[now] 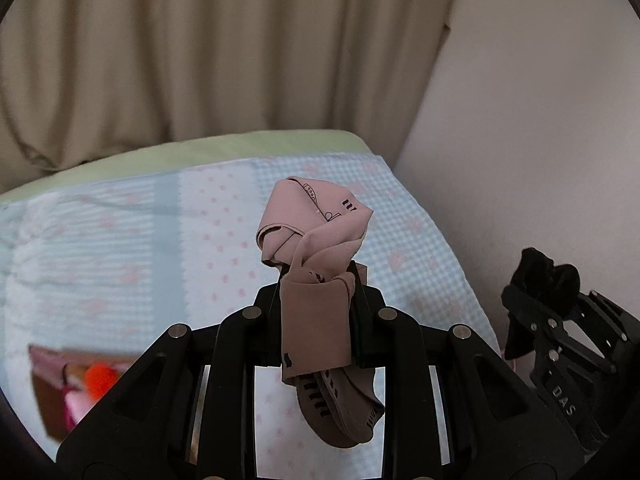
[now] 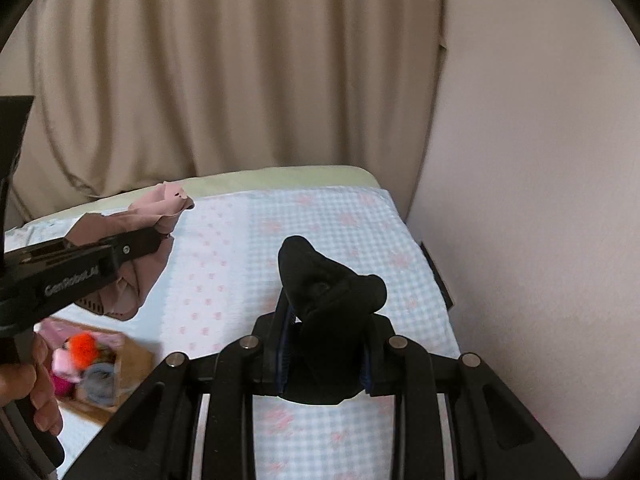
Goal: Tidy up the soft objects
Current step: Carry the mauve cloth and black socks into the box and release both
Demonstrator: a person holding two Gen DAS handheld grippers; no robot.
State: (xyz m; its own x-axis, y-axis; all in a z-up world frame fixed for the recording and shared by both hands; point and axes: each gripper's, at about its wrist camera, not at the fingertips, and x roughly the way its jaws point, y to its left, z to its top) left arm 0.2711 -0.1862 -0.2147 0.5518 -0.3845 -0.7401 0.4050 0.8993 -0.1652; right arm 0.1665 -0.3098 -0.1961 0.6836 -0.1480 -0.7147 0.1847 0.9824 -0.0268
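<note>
My left gripper [image 1: 318,276] is shut on a rolled dusty-pink sock [image 1: 316,232] with dark printed marks; the sock sticks up past the fingertips and hangs down behind them. In the right wrist view that same pink sock [image 2: 136,216] and left gripper [image 2: 160,236] show at the left, with a hand on the handle. My right gripper [image 2: 326,312] is shut on a bunched black sock [image 2: 328,280], also seen as a black sock [image 1: 548,280] at the right of the left wrist view. Both are held high above the bed.
Below lies a bed with a pale blue and pink patterned blanket [image 2: 320,220] over a green sheet [image 1: 200,152]. A brown box [image 2: 132,364] with colourful soft items, one bright orange [image 2: 82,344], sits lower left. Beige curtains [image 2: 200,80] hang behind; a wall stands at right.
</note>
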